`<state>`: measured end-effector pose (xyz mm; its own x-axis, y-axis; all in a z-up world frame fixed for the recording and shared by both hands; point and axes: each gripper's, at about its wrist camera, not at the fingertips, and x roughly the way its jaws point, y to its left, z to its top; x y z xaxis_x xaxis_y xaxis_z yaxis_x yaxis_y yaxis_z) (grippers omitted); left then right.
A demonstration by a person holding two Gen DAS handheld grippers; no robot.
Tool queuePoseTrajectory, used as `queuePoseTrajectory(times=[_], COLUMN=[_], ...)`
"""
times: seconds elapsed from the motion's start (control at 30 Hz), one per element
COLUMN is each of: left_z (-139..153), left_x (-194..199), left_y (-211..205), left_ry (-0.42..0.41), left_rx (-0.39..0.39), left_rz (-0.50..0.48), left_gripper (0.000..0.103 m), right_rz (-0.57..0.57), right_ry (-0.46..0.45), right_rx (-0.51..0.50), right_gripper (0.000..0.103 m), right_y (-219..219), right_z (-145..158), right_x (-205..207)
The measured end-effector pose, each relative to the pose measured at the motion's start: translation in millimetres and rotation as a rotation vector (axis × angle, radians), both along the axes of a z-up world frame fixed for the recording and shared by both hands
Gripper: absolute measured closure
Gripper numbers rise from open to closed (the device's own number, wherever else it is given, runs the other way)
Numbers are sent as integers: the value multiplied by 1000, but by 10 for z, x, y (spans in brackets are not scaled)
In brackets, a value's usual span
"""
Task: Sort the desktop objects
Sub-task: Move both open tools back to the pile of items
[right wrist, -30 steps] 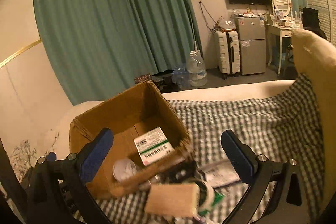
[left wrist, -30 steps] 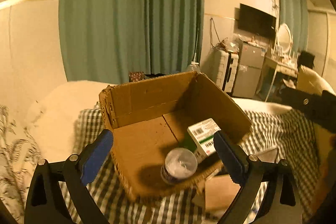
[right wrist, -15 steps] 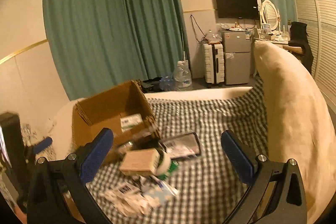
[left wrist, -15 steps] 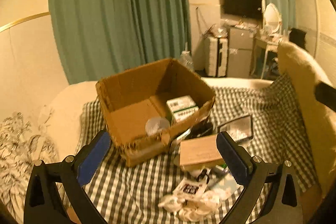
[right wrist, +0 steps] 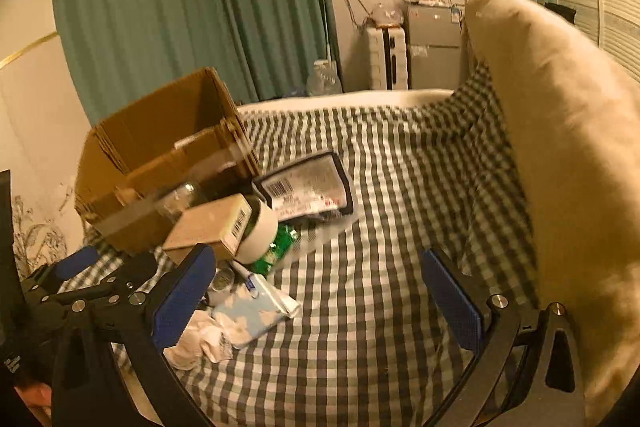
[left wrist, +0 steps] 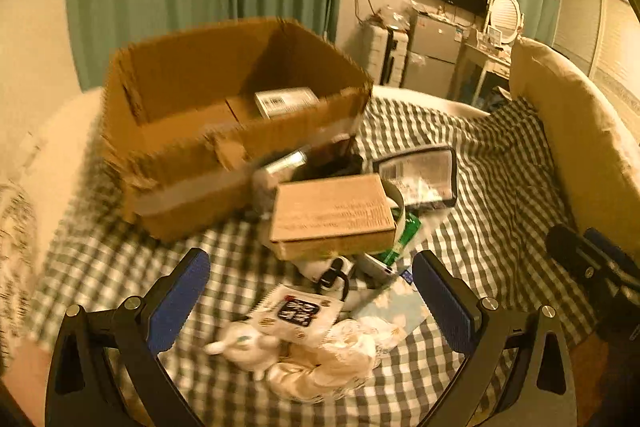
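Left gripper [left wrist: 311,290], withdrawn from the box [left wrist: 224,123] since a second earlier, was held wide and empty over clutter at 12 o'clock; right gripper [right wrist: 316,287] likewise wide; next pick pending.

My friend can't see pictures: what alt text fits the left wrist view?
An open left gripper hovers over a cluttered checked cloth: a small brown box, packets and white tissue, beside a large cardboard box.

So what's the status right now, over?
Left gripper open, empty, above loose pile. Right gripper open, empty. White-labelled packet in cardboard box; small brown box outside. Nothing blocking.
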<state>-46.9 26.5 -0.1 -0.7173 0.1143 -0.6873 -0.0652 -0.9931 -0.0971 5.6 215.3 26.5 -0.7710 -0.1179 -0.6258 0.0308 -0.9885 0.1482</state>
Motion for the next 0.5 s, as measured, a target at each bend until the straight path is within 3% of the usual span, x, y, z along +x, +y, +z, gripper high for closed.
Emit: queuePoseTrajectory(times=[0.17,0.33,0.5], left_z=[-203,-338,-445], left_x=[-248,-427,-523], left_y=[10,81,62], left_ry=[-21,-15,-26], left_rx=[76,80,64], left_rz=[-46,-103,-94], left_gripper=[0,0,0], right_rz=[15,19,18], right_ry=[-45,-71,-99], right_rx=[28,44,52], right_gripper=[0,0,0], right_y=[-25,-42,-90], right_z=[-198,-301,-380], right_x=[-151,-303,-452])
